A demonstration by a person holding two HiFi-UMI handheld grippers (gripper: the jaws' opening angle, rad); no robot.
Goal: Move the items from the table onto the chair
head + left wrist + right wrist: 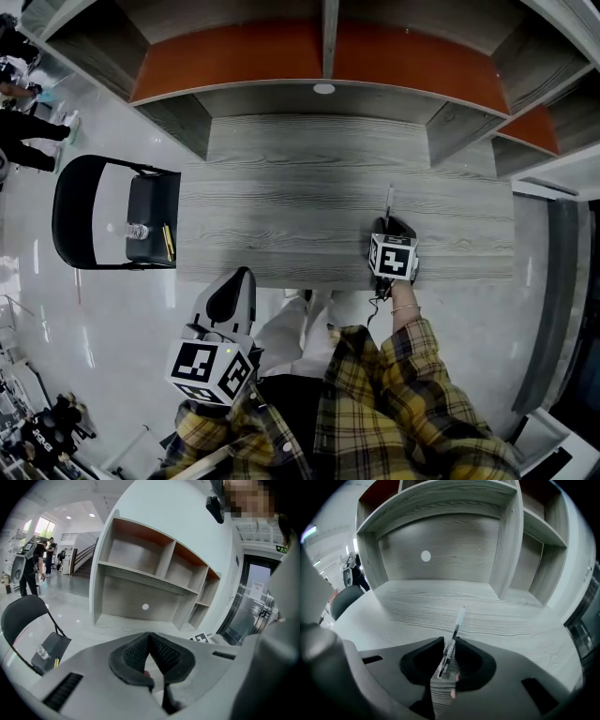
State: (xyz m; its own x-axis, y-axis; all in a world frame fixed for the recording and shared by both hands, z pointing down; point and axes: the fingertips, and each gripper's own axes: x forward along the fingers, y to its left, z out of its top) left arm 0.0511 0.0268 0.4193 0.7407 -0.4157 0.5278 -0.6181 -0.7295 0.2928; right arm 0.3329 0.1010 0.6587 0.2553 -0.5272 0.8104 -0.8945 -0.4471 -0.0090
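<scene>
A clear pen [388, 201] with a dark core lies on the grey wood table [281, 187], towards its near right part. My right gripper [390, 225] is down on the table over the pen's near end. In the right gripper view the pen [455, 625] runs out between the two jaw tips, which press on it from both sides, so the right gripper [450, 641] is shut on it. My left gripper [234, 291] hangs off the table's near edge above my lap, shut and empty; in its own view the left gripper [149, 637] has its pads together.
A black chair [80, 211] stands left of the table, with a small clear bottle [138, 231] and a yellow pen [167, 241] on its seat. Grey and orange shelving [323, 56] rises behind the table. People [19, 122] stand far off at the left.
</scene>
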